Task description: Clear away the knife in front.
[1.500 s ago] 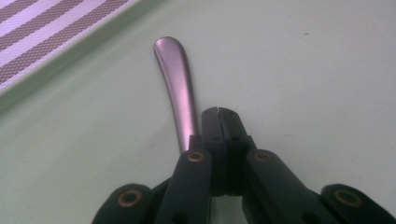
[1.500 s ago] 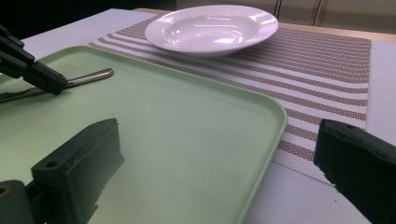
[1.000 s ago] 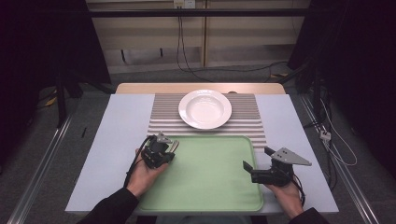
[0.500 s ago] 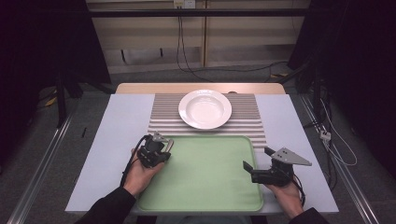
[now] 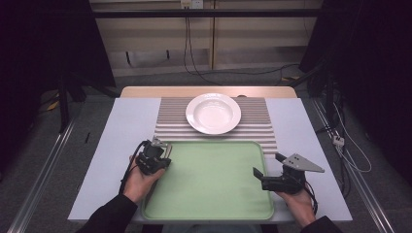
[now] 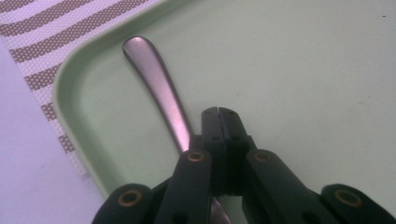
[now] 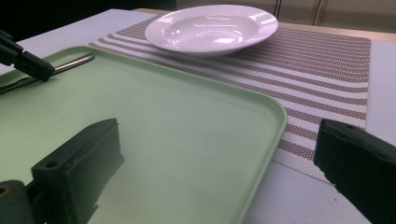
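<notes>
From the high view, one pale green plastic tray with rounded corners (image 5: 214, 184) is lying on the near part of the light grey table (image 5: 121, 131), one brown-and-white striped woven placemat (image 5: 170, 121) is lying just beyond it, and one round white ceramic soup plate (image 5: 213, 113) is sitting on that mat. Two hands are reaching in from the bottom edge: the left hand (image 5: 141, 177) is holding the left gripper (image 5: 156, 156) over the tray's far left corner, angled forward and a little to the right, while the right hand (image 5: 294, 196) is holding the right gripper (image 5: 268, 168) level at the tray's right rim, pointing left across it, with a grey three-cornered plate (image 5: 301, 162) on top. In the left gripper view, the two black jaws are standing pressed together with no gap, their tips hanging over the bare tray floor; one slim brushed-metal cutlery handle (image 6: 156, 86) is lying in the tray corner, passing just left of the jaws and under the gripper body, and nothing is visibly caught between the jaws. In the right gripper view, the jaws are standing wide apart and holding nothing, one over the tray floor and the other beyond the tray rim over the mat's edge, and the plate is showing far ahead, with the left gripper hovering by the metal handle at the upper left.
</notes>
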Demonstrator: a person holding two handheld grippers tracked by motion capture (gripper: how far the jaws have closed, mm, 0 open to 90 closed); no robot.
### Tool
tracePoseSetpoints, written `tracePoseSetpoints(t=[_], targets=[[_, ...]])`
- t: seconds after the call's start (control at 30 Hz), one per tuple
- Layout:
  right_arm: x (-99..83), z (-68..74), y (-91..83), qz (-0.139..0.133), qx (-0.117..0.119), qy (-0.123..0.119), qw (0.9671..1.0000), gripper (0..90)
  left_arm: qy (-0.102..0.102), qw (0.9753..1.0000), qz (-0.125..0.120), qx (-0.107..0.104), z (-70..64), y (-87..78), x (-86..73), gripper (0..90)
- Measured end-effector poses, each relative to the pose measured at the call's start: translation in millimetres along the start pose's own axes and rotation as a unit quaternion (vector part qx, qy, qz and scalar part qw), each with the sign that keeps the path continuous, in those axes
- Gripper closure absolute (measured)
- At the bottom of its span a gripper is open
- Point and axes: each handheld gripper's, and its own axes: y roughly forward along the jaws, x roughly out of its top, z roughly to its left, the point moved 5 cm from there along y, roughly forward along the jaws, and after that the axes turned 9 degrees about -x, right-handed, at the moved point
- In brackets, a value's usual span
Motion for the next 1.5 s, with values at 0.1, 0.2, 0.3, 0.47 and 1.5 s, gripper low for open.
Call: tracePoseSetpoints(t=[0.1,0.2,0.3,0.47,1.5], targets=[[0.0,-0.2,0.3,0.0,0.0,0.001,1.0,0.8,-0.003,1.0,0.001,0.001,3.0,-3.1,-2.9,90.0],[0.1,-0.1,0.1,0.0,0.0,0.0,1.0,0.8,-0.007,1.0,0.001,0.001,6.1,-6.2,-6.1,90.0],[-0.1,-0.4,0.6,0.001,0.0,0.0,1.0,0.8,-0.011,0.9999,0.0,0.002,7.9,-8.4,-8.5,90.0],[-0.1,-0.2,1.0,0.001,0.0,0.0,1.0,0.8,-0.014,0.9999,-0.002,-0.001,9.1,-9.9,-10.4,90.0],[0.1,-1.6,1.3,0.0,0.0,0.003,1.0,0.8,0.008,0.9907,-0.135,-0.02,-3.3,-31.0,5.8,6.1]])
